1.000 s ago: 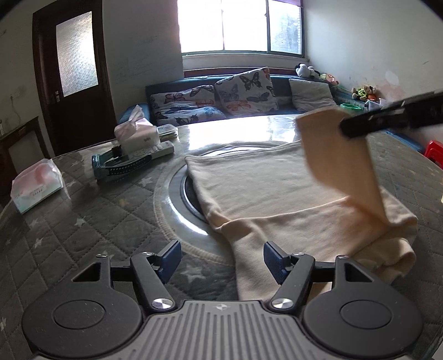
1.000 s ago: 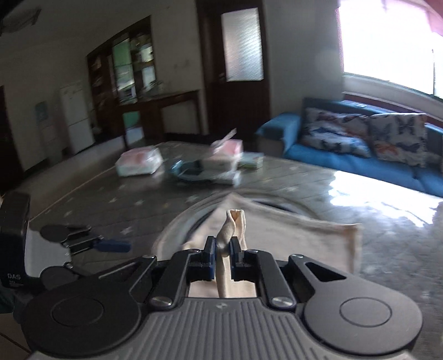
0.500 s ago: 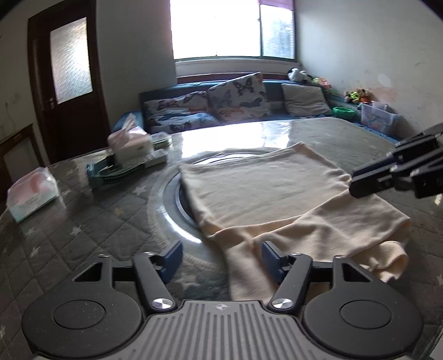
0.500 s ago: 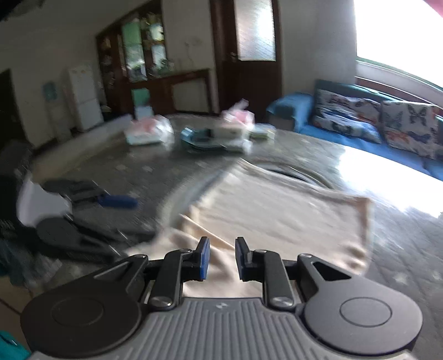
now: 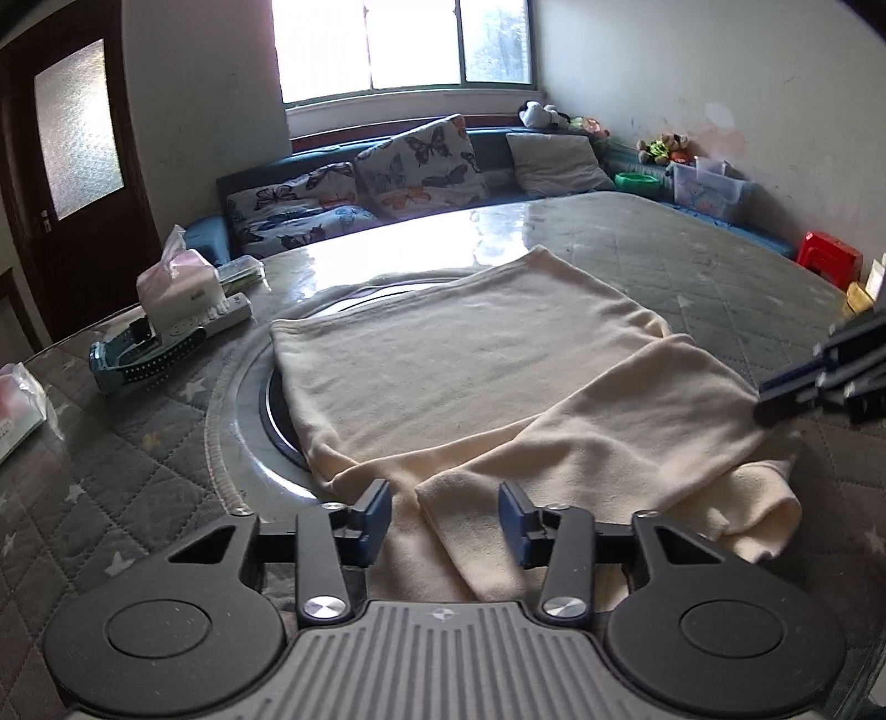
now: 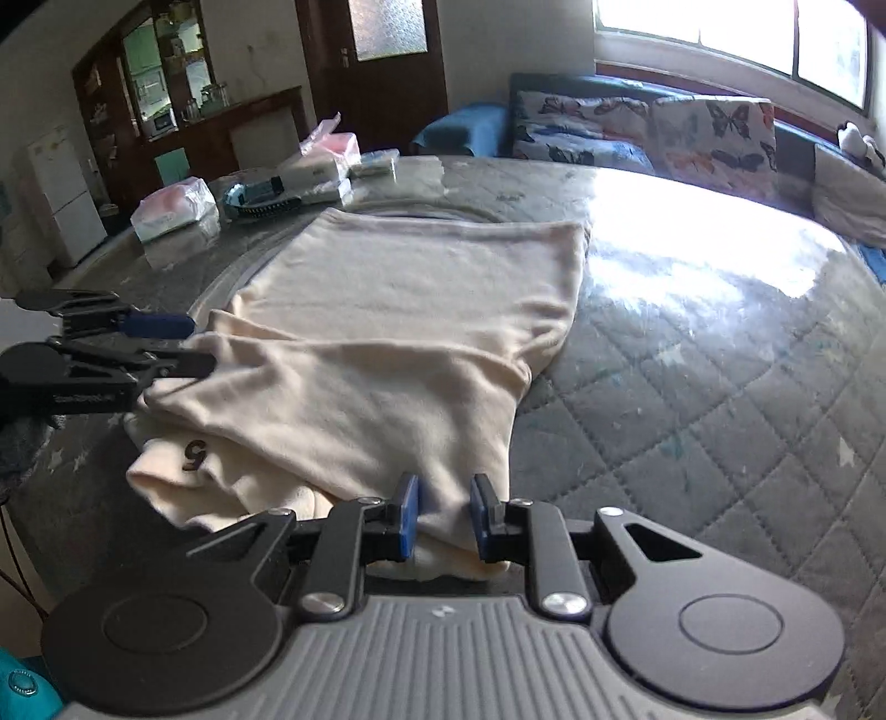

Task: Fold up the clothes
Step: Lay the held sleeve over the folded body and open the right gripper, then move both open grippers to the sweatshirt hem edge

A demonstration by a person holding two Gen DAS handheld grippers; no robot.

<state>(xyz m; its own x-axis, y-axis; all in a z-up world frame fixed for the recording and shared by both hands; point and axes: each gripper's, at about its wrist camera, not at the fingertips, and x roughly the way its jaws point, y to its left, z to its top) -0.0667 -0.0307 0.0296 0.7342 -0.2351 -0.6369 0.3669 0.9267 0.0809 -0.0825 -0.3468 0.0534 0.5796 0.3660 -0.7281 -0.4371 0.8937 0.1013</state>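
Left gripper low over the near hem of the cream garment, blue-padded fingers spread wide and released, cloth lying flat between them with nothing pinched; right gripper likewise released, fingers parted by a narrower gap over the bunched near edge of the same garment, no fabric gripped. Garment spread on the quilted grey surface, far portion lying flat across a round inset ring, near portion folded back over itself as a broad diagonal flap, with a rumpled lower layer showing at one corner and a dark printed mark visible on that layer in the right wrist view. Tip of the right gripper visible at the right edge of the left wrist view, at the flap's edge; contact not discernible. Left gripper visible at the left edge of the right wrist view, fingers apart at the garment's side edge. Beyond the garment, well apart from it: tissue box standing on a white power strip, teal-and-black brush-like item just beside these, wrapped tissue pack near the surface edge. Background: blue sofa with butterfly-print cushions below a bright window, dark wooden door
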